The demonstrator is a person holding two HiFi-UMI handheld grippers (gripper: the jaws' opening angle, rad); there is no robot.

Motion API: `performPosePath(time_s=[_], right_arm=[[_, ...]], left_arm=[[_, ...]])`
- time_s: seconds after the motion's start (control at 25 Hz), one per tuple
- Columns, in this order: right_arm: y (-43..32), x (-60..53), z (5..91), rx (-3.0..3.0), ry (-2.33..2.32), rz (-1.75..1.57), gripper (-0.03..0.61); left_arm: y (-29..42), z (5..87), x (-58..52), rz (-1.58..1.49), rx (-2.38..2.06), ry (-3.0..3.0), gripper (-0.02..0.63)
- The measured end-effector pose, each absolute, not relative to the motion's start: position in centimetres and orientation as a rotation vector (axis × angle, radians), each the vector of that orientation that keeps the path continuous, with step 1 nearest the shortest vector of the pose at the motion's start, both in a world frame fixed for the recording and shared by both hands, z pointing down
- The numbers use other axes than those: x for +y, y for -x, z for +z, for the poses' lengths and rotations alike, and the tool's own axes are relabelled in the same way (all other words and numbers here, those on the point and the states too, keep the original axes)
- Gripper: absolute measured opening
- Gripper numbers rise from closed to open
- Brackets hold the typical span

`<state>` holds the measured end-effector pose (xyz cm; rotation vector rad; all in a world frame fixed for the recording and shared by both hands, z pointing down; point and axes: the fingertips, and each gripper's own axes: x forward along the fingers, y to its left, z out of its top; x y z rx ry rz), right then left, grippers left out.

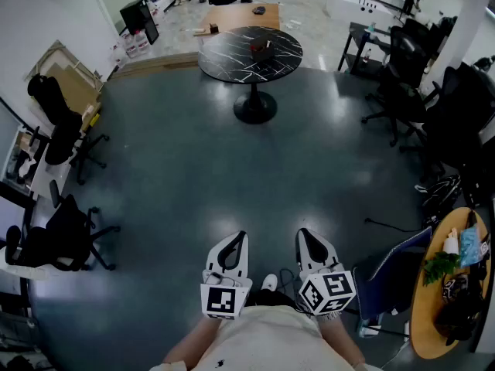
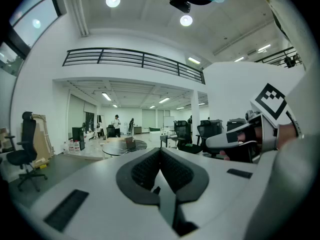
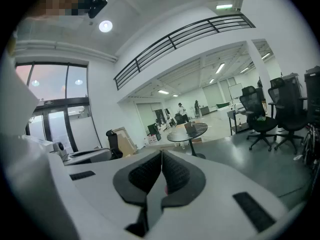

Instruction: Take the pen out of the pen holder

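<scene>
The task is not yet getting under way, as far as the pictures are showing: the person is standing on the dark floor, well apart from the round black worktop at the far side of the room, and is reaching for nothing. What is probably the pen holder is sitting on that worktop as a small dark shape, too small for any pen to be made out in it. Walking over, gripping the pen and lifting it out are all remaining to be done. The head view is showing the left hand-held gripper and the right hand-held gripper side by side near the body, pointing towards the far worktop. It is also showing a second, wooden worktop at the near right, which is appearing in neither gripper view. The gripper views are giving what the head view is not: the left hand-held gripper is pressing its jaws together on nothing, and the right hand-held gripper is doing the same. The left gripper view is also catching the other gripper's marker cube at its right, and both are taking in a high railing and people at the far end.
</scene>
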<state>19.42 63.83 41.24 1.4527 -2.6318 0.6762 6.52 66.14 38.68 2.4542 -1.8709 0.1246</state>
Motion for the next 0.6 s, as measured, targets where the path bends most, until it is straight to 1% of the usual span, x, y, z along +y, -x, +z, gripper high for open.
performPosePath(time_s=[0.16, 0.36, 0.6], right_arm=[[-21.5, 62.9, 41.7, -2.625, -1.447, 0.665, 0.018], [-23.3, 61.5, 41.9, -2.612, -1.46, 0.67, 0.018], [-23.6, 59.3, 42.7, -2.585, -1.473, 0.685, 0.018]], left_arm=[[-8.4, 39.0, 65.2, 0.121, -1.874, -2.454, 0.011], [-10.3, 39.9, 64.1, 0.221, -1.832, -2.467, 0.011], [-9.7, 39.2, 61.2, 0.093, -1.894, -2.438, 0.011]])
